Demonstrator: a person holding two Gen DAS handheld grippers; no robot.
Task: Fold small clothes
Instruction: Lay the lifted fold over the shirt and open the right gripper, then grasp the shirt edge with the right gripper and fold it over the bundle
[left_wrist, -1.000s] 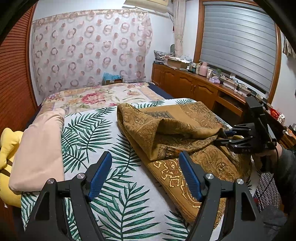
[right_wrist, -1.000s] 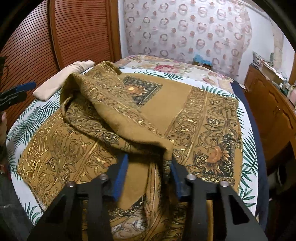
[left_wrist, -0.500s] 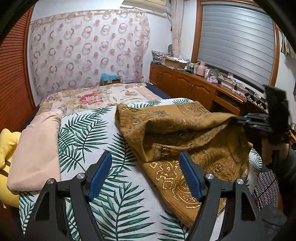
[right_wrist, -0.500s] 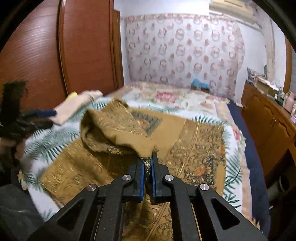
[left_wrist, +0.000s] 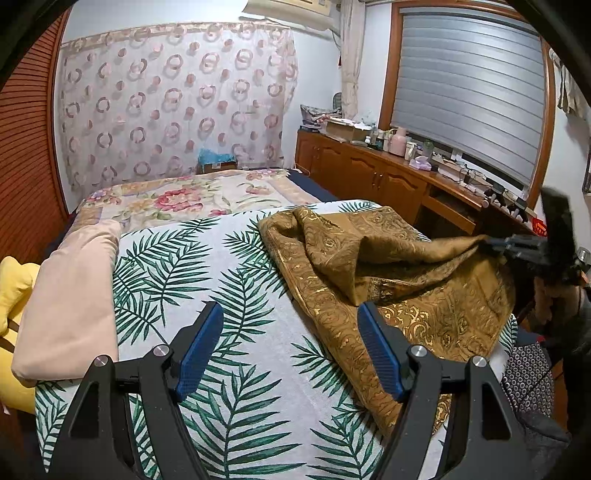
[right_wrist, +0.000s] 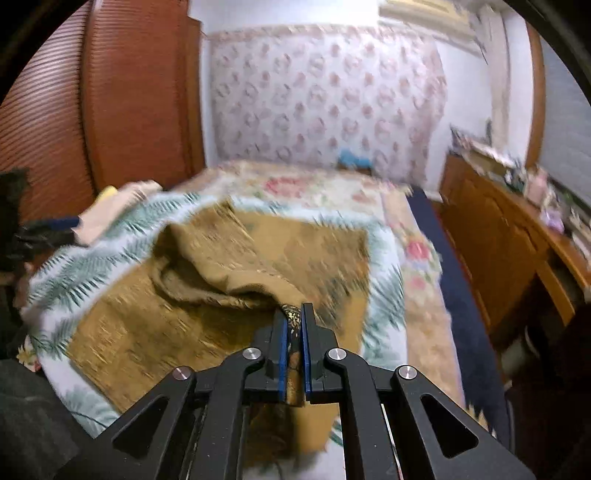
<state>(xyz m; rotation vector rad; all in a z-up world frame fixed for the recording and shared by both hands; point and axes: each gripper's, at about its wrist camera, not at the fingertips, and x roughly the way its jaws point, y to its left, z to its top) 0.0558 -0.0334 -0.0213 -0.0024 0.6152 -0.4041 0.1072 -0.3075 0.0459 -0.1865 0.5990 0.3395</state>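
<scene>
A gold-patterned brown cloth (left_wrist: 399, 280) lies partly bunched on the leaf-print bedcover (left_wrist: 207, 266). My right gripper (right_wrist: 294, 314) is shut on a folded edge of the cloth (right_wrist: 221, 258) and lifts it above the bed; it also shows at the right of the left wrist view (left_wrist: 517, 247), holding the raised edge. My left gripper (left_wrist: 290, 325) is open and empty, above the bedcover just left of the cloth's near edge. The right wrist view is blurred by motion.
A pink pillow (left_wrist: 74, 295) and a yellow cushion (left_wrist: 14, 295) lie at the bed's left side. A floral quilt (left_wrist: 184, 195) covers the far end. A cluttered wooden cabinet (left_wrist: 388, 177) runs along the right wall. A wooden louvred wardrobe (right_wrist: 92, 110) stands left.
My right gripper closed on the cloth's folded edge and has lifted and pulled it to the right, toward the bed's edge. My left gripper stayed open and barely moved.
</scene>
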